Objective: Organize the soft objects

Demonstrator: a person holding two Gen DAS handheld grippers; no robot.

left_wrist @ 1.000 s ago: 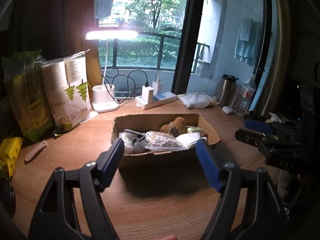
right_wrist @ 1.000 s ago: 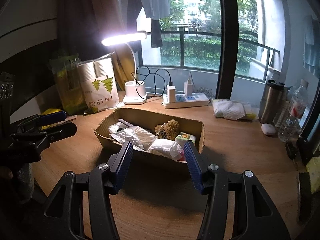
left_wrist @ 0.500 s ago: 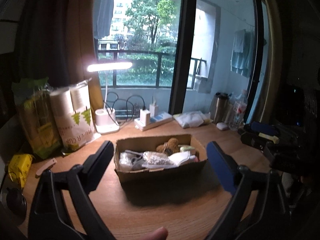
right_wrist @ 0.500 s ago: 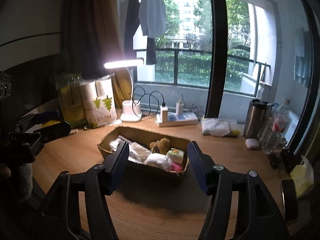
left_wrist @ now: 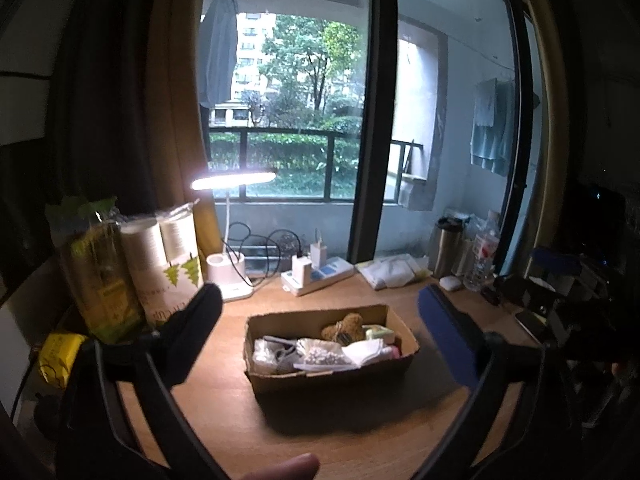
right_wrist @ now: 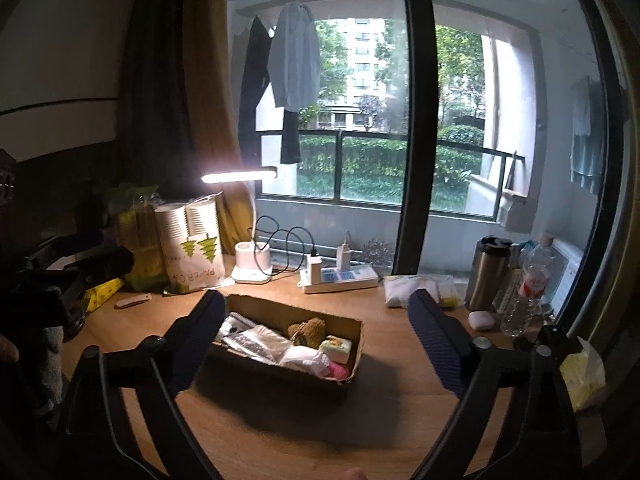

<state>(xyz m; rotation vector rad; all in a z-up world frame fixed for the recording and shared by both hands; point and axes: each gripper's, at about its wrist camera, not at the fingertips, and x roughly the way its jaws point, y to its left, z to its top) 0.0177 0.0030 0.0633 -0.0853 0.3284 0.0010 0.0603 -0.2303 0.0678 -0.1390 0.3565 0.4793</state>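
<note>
An open cardboard box stands in the middle of the wooden desk. It holds a brown plush toy, a white cloth, clear bags with small items, a green-white packet and a pink item. My left gripper is open and empty, held above and in front of the box. My right gripper is open and empty, likewise above the box.
A lit desk lamp, a power strip with chargers, paper-cup sleeves and green bags stand at the back left. A folded cloth, a steel flask and a water bottle stand at the back right.
Both grippers have pulled back and risen away from the box, which looks smaller now. Both sets of jaws have opened wider. The box contents have not moved.
</note>
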